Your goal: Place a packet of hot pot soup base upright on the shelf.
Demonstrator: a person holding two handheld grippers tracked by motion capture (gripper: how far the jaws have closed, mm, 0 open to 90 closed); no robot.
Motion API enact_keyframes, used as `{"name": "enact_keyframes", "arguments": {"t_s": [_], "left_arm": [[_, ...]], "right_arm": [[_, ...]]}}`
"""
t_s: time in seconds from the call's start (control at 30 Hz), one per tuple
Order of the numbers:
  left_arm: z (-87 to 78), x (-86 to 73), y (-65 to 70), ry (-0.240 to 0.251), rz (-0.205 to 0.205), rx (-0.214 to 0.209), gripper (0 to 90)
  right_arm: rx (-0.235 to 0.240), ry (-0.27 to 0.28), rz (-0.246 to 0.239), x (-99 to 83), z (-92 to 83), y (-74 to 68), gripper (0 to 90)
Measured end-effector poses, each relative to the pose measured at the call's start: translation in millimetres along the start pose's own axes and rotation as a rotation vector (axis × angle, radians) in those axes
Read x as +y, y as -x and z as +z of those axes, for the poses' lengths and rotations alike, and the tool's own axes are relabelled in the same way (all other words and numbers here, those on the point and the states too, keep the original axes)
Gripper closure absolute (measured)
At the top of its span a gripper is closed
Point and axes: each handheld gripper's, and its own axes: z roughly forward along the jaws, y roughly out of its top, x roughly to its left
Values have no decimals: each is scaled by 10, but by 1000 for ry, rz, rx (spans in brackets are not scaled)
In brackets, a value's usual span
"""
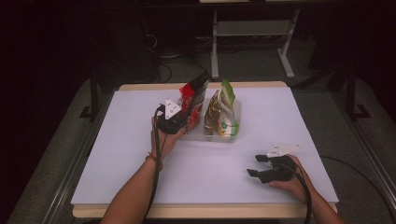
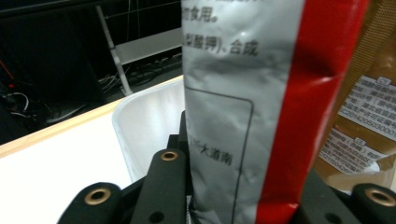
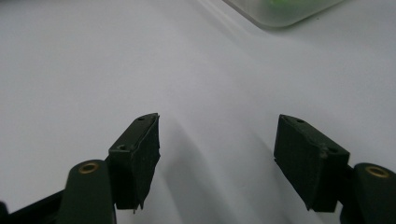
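Observation:
My left gripper (image 1: pixel 186 119) is shut on a red and silver snack bag (image 1: pixel 193 95), held upright at the left end of a clear plastic tray (image 1: pixel 235 136). In the left gripper view the bag's silver back (image 2: pixel 238 116) stands between the black jaws, with the tray wall (image 2: pixel 149 116) behind it. A gold bag (image 1: pixel 213 114) and a green and white bag (image 1: pixel 229 109) stand upright in the tray; the gold bag (image 2: pixel 369 116) is just beside the red one. My right gripper (image 1: pixel 256 165) rests open on the white table sheet at the right, nothing between its jaws (image 3: pixel 217 158).
A white sheet (image 1: pixel 130 154) covers the wooden table. A corner of the tray (image 3: pixel 280 11) lies ahead of the right gripper. Behind the table stand a white metal frame (image 1: pixel 252 32) and dark cables on the floor.

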Motion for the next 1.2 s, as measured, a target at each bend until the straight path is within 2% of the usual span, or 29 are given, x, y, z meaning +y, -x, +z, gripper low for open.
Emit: {"name": "enact_keyframes", "arguments": {"t_s": [0.17, 0.37, 0.43, 0.57, 0.6, 0.73, 0.93, 1.03, 1.13, 1.2], "left_arm": [[-27, 4, -59, 25, -27, -32, 655], [-93, 3, -83, 16, -36, -52, 627], [-129, -1, -86, 7, -35, -69, 559], [-237, -23, -60, -18, 33, -76, 483], [-265, -28, -59, -21, 43, -79, 487], [-379, -56, -105, -29, 36, -96, 503], [-450, -119, -148, -48, 54, -111, 602], [-425, -134, -115, -46, 86, -74, 621], [-375, -147, -110, -39, 84, -58, 639], [-331, -162, -57, -53, 141, -45, 647]], "right_arm": [[0, 3, 6, 0, 1, 9, 303], [2, 3, 7, -1, 3, 7, 301], [1, 1, 5, 0, 5, 5, 300], [4, 0, 5, -1, 5, 5, 301], [6, -2, 5, -1, 5, 6, 301], [5, -6, 2, 0, 11, 3, 301], [6, -10, 5, 2, 17, 2, 300], [5, -15, -2, 2, 20, -4, 301], [3, -15, -3, 4, 24, -6, 301], [4, -14, -3, 4, 23, -6, 302]]}}
